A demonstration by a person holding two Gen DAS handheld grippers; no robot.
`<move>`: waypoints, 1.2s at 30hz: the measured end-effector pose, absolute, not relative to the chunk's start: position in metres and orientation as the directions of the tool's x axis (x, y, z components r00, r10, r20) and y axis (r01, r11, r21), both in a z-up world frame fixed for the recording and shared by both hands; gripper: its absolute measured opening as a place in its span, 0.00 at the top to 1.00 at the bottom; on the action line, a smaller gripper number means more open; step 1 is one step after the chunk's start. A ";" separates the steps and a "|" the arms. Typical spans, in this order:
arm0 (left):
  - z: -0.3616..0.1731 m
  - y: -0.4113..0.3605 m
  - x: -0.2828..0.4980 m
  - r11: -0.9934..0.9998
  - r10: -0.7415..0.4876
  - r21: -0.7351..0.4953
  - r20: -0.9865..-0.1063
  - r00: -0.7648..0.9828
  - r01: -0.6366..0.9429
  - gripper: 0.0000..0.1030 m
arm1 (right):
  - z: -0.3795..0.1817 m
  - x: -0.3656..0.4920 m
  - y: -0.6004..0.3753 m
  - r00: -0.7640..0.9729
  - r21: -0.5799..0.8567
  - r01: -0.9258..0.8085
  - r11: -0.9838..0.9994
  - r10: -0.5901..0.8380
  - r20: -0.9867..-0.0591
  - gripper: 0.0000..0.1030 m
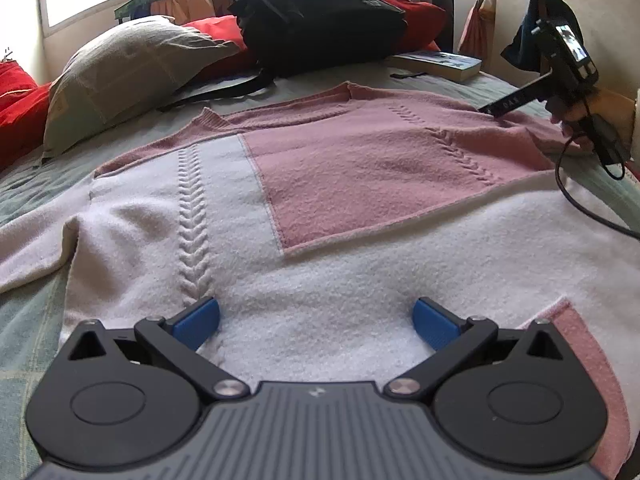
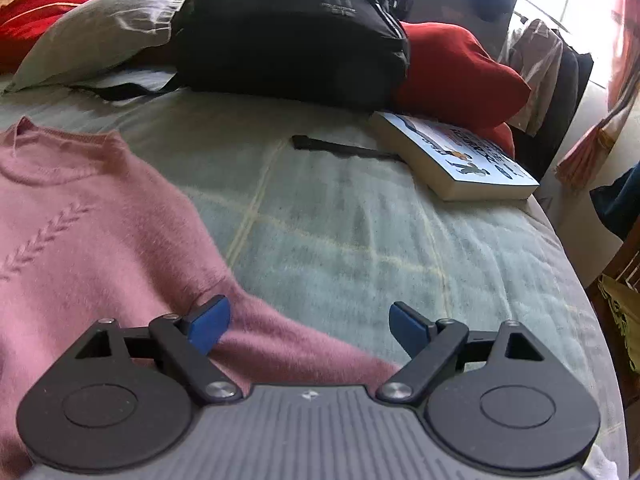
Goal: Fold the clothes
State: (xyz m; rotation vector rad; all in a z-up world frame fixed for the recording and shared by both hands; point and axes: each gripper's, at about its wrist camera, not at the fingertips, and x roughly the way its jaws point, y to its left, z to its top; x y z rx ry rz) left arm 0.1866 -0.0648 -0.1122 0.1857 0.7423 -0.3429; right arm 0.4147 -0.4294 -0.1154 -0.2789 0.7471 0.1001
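Note:
A pink and white knit sweater (image 1: 360,168) lies spread flat on the bed, neckline toward the pillows, with one sleeve folded across the chest. My left gripper (image 1: 316,312) is open just above the white lower part, with nothing between its blue pads. My right gripper (image 2: 309,312) is open too and straddles the sweater's (image 2: 80,240) pink shoulder edge: its left pad is over the knit, its right pad over the bedspread. In the left wrist view a hand holds the right gripper (image 1: 494,109) with its tip at that pink shoulder.
A pale green bedspread (image 2: 340,220) covers the bed. At the head are a grey pillow (image 1: 128,68), a black backpack (image 2: 288,28) and red cushions (image 2: 452,72). A book (image 2: 452,156) and a black strap (image 2: 340,148) lie beyond the shoulder. The bed's edge curves away on the right.

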 end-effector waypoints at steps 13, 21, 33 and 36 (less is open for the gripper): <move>-0.113 -0.066 0.188 0.926 -0.240 0.051 -0.686 0.687 0.374 0.00 | -0.111 0.414 -0.446 0.633 -0.011 -0.352 0.936 0.229 -0.740 0.71; -0.105 -0.070 0.190 0.927 -0.226 0.058 -0.704 0.673 0.371 0.01 | -0.089 0.417 -0.440 0.732 -0.122 -0.283 0.951 0.132 -0.668 0.91; -0.104 -0.070 0.189 0.921 -0.234 0.057 -0.709 0.665 0.385 0.01 | -0.095 0.435 -0.425 0.739 -0.179 -0.204 0.962 0.031 -0.673 0.83; -0.104 -0.070 0.188 0.923 -0.234 0.055 -0.707 0.668 0.382 0.01 | -0.074 0.422 -0.420 0.741 -0.115 -0.195 0.974 0.070 -0.668 0.75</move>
